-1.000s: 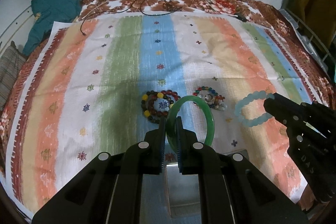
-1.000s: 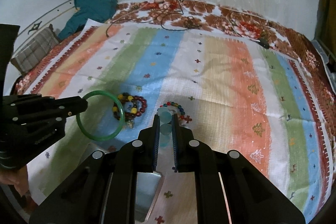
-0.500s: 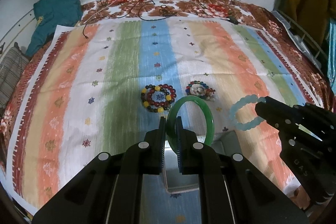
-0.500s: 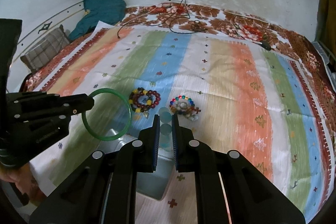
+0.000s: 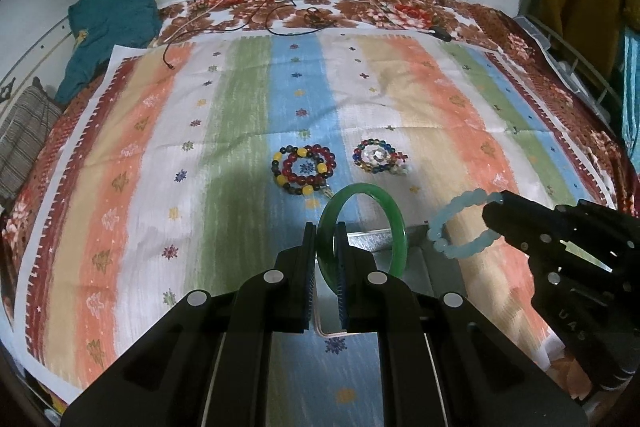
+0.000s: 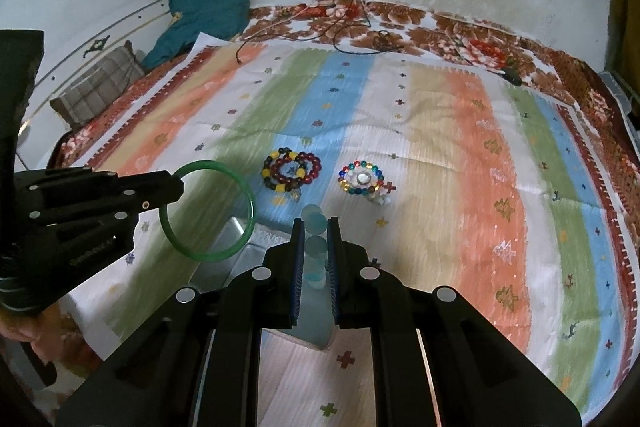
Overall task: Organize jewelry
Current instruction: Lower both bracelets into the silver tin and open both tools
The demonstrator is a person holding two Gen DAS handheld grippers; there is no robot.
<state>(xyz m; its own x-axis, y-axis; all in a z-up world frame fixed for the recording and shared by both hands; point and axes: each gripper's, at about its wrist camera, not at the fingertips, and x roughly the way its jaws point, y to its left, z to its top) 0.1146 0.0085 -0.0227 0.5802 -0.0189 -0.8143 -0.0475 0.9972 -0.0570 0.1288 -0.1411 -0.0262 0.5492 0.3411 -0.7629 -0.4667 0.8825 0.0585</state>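
Observation:
My left gripper is shut on a green bangle, holding it upright above a metal box. It also shows in the right wrist view with the bangle. My right gripper is shut on a pale blue bead bracelet; in the left wrist view the gripper holds that bracelet over the box's right side. A red and yellow bead bracelet and a multicoloured bead bracelet lie on the striped cloth.
The metal box sits on the cloth below both grippers. A teal garment and a folded checked cloth lie at the far left. Cables run down the wall onto the flowered bedspread.
Both grippers have drawn back and up with their bracelets. The two bead bracelets on the cloth now look farther away, and the metal box has come into view below.

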